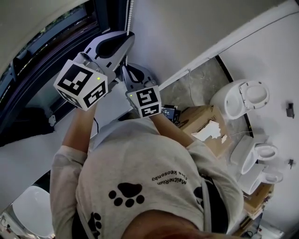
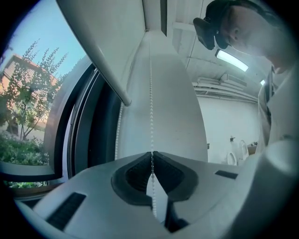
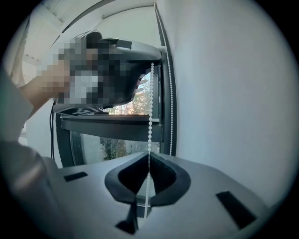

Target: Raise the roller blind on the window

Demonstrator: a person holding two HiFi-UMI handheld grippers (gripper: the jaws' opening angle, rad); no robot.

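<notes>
A white bead chain [image 2: 151, 93] hangs straight down beside the window, and both grippers hold one strand of it. My left gripper [image 2: 152, 153] is shut on the chain, which runs between its dark pads [image 2: 135, 175]. Just below it my right gripper [image 3: 148, 156] is shut on the same strand [image 3: 150, 102]. A second strand [image 3: 170, 102] hangs free by the window frame. In the head view the left gripper [image 1: 125, 37] is the upper one, close above the right gripper [image 1: 127, 71], with the chain [image 1: 129, 14] rising from them. The blind's white bottom edge [image 2: 107, 65] slants across the top.
The dark window frame [image 3: 112, 123] stands to the left of the chain and a white wall [image 3: 224, 93] to its right. On the floor behind the person stand a torn cardboard box [image 1: 205, 126] and several white toilets [image 1: 243, 98].
</notes>
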